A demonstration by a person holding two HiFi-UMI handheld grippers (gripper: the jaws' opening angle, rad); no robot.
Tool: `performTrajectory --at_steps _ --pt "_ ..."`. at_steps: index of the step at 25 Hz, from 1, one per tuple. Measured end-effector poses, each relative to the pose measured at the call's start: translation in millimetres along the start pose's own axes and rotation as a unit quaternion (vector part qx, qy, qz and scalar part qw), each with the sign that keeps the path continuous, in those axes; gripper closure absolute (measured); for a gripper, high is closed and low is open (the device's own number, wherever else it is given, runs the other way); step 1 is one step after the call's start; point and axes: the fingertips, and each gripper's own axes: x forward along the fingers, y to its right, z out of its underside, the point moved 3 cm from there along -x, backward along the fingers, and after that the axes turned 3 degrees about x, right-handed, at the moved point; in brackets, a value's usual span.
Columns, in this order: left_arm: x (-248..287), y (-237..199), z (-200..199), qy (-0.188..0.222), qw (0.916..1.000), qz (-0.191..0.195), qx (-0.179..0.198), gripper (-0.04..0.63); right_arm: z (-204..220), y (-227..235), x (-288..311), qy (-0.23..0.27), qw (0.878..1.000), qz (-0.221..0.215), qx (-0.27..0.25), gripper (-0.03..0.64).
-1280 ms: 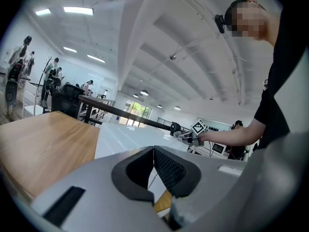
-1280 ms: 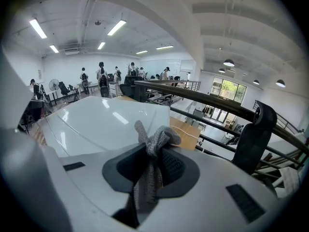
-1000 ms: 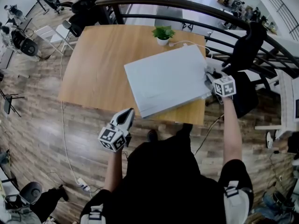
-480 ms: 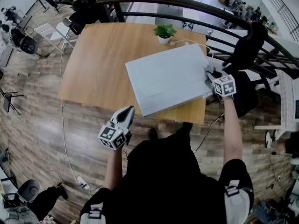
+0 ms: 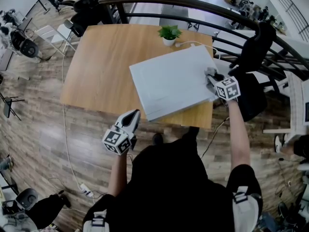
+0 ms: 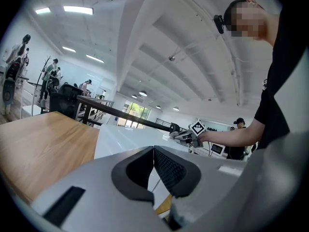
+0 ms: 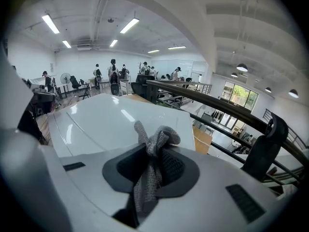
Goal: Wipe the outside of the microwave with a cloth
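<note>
Head view: the white microwave sits on a wooden table, its broad top facing the camera.
Right gripper: at the microwave's right edge, over the top surface; jaws clamped on the cloth.
Cloth: grey knit, bunched between the right jaws, with a tuft poking past their tips toward the microwave's top; whether it touches the surface cannot be told.
Left gripper: off the microwave's near left corner and apart from it; jaws closed, pads meeting, nothing between them.
Potted plant: just behind the microwave's far edge.
Railing: dark, curving beyond the microwave's far side.
</note>
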Motion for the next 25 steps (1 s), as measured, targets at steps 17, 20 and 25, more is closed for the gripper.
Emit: performTrajectory --at_steps 17,20,25 --pt "-5 -6 0 0.003 1.0000 -0.009 -0.001 0.592 -24 -55 31 -0.012 0.997 -0.069 -0.037 0.557" --pt "-5 -6 2 0.003 0.9999 -0.010 0.000 0.592 -31 -64 34 -0.008 0.996 -0.075 -0.044 0.557" --pt "-6 -5 2 0.004 0.9999 -0.011 -0.002 0.592 -33 -80 39 -0.011 0.994 -0.092 -0.054 0.557"
